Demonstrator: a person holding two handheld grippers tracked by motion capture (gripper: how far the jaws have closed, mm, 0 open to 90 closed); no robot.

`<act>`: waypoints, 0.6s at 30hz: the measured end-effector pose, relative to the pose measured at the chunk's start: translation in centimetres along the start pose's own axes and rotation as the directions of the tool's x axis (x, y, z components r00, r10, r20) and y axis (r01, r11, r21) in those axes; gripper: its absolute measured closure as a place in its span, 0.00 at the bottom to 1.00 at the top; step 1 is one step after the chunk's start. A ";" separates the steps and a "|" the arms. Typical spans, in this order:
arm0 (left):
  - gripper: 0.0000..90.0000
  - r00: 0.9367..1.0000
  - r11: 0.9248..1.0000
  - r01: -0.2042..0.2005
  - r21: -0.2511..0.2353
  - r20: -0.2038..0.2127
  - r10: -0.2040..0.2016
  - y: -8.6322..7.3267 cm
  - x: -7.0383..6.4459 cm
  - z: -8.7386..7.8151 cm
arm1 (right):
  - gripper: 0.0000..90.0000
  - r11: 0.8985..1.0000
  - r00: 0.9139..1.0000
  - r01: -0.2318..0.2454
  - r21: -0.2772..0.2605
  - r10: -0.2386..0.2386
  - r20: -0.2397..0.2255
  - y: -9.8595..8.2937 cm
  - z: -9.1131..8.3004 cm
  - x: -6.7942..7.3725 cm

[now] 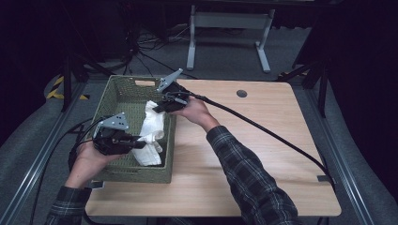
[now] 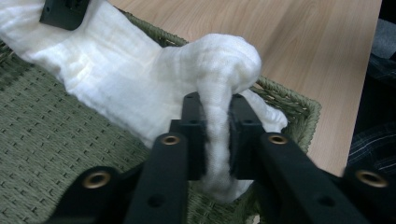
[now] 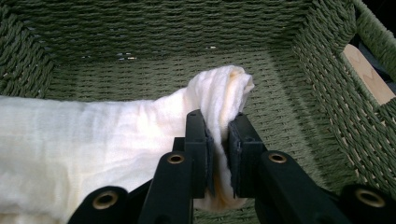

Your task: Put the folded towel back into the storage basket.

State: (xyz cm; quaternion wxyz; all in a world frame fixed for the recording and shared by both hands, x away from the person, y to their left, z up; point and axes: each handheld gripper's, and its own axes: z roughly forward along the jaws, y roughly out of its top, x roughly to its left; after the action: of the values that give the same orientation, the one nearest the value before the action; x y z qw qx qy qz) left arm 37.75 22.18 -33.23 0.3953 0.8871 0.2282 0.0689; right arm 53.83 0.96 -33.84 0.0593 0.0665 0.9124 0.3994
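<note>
Both tools are clenching the same white cloth (image 1: 151,131) above the green woven basket (image 1: 123,92) at the table's (image 1: 263,140) left side. The left tool (image 1: 136,140) is pinching the near end; the right tool (image 1: 159,108) is pinching the far end. The cloth's long axis is running near to far between them, so spreading it likely depends on pulling the tools apart along that line.

The high view looks down and forward over the worktop (image 1: 263,154) from above. Both gripper views look very closely along their own jaws, sharing the white cloth (image 2: 130,79) and green basket (image 3: 327,84).
</note>
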 end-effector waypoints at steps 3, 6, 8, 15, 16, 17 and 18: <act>0.59 1.000 1.000 0.007 -0.025 -0.008 -0.007 0.1 0.0 0.2 | 0.89 1.000 1.000 -0.004 0.000 0.004 0.005 0.0 0.2 -0.2; 0.47 1.000 0.999 0.008 -0.043 -0.016 -0.008 0.2 0.1 0.4 | 0.89 1.000 1.000 0.001 0.007 -0.001 0.006 -0.1 0.4 -0.6; 0.43 1.000 0.998 0.018 -0.062 -0.020 -0.019 0.2 0.2 0.6 | 0.89 1.000 1.000 0.016 0.024 -0.016 0.022 0.0 0.4 -1.0; 0.40 0.999 0.996 0.031 -0.081 -0.014 -0.033 0.4 0.5 1.4 | 0.89 0.999 0.998 0.018 0.041 -0.020 0.053 0.1 0.9 -3.2; 0.39 0.999 0.996 0.031 -0.081 -0.014 -0.033 0.4 0.5 1.4 | 0.89 0.999 0.998 0.018 0.041 -0.020 0.053 0.1 0.9 -3.2; 0.39 0.999 0.996 0.030 -0.082 -0.014 -0.032 0.4 0.5 1.5 | 0.89 0.999 0.998 0.021 0.044 -0.023 0.062 0.2 1.3 -3.6; 0.39 0.999 0.996 0.034 -0.083 -0.011 -0.035 0.4 0.5 1.6 | 0.89 0.999 0.997 0.019 0.043 -0.022 0.069 0.2 1.4 -3.8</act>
State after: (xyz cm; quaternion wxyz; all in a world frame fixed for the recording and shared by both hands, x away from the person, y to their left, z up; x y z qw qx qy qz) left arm 38.86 21.11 -34.07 0.4315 0.8654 0.2430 0.0770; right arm 57.81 1.45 -34.45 0.0938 0.0721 0.9188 0.3767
